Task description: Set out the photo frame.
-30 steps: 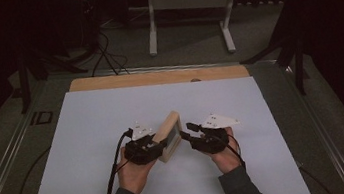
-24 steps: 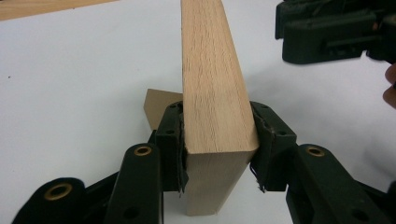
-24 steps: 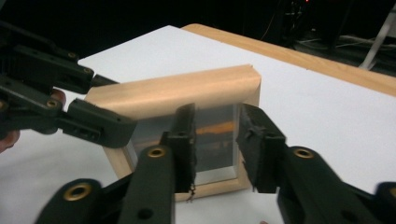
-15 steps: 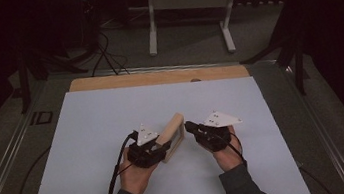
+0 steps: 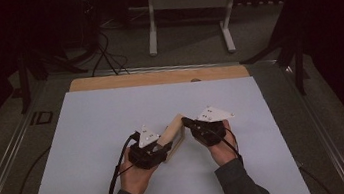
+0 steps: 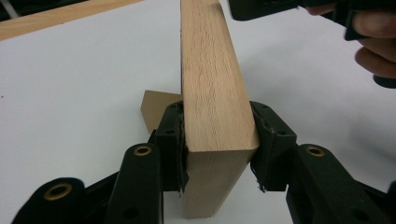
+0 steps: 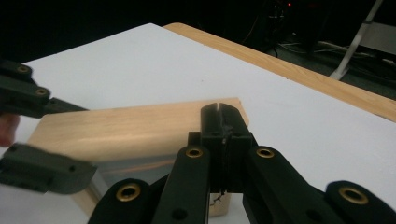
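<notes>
High view: a wooden block (image 5: 174, 136) sits just below the centre of the white bench (image 5: 89, 133), between two hand-held tools. The left tool (image 5: 159, 150) grips its near end at 7 o'clock; the right tool (image 5: 186, 121) meets its far end at 2 o'clock.

Left gripper view: both jaws of the left tool (image 6: 217, 140) pinch the upright block (image 6: 210, 79) across its width.

Right gripper view: the right tool (image 7: 223, 126) shows its jaws pressed together, tips at the block's (image 7: 135, 128) far edge.

Closed right gripper (image 7: 218, 122) before wooden block (image 7: 126, 128)
</notes>
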A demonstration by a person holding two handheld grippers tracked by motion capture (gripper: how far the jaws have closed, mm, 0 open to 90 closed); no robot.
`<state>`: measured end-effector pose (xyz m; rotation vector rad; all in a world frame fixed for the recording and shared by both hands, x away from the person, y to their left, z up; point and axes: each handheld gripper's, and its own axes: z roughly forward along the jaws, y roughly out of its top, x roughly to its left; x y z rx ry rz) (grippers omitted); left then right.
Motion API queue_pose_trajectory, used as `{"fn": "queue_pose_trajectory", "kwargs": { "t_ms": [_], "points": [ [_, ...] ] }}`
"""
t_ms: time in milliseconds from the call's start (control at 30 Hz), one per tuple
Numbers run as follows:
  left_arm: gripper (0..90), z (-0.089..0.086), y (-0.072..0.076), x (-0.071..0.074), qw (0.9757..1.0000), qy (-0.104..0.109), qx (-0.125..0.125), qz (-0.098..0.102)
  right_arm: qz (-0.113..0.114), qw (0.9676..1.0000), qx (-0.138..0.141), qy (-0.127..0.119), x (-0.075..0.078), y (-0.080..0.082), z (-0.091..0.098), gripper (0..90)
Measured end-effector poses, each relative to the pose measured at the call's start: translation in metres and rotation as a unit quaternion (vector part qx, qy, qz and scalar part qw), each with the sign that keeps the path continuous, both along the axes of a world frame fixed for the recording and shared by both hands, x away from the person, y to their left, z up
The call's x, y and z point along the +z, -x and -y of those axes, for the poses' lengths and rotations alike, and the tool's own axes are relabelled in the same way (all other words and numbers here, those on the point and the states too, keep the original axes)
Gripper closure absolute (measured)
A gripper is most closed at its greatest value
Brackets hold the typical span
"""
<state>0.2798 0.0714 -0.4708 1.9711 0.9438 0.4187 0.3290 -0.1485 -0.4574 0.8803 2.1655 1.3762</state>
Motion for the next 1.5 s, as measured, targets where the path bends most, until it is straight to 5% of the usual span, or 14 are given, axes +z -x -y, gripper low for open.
{"fn": "queue_pose_trajectory", "kwargs": {
  "t_ms": [1000,1500],
  "points": [
    [59.9,-0.001,-0.002,0.001,0.9998,-0.012,-0.014,0.004,-0.012,0.9995,-0.013,0.027,0.007,-0.028,-0.028,89.8],
    [50.9,-0.006,-0.005,-0.004,0.9987,-0.04,0.016,0.028,-0.022,0.9992,-0.022,0.023,0.008,-0.026,-0.024,89.8]
  ]
}}
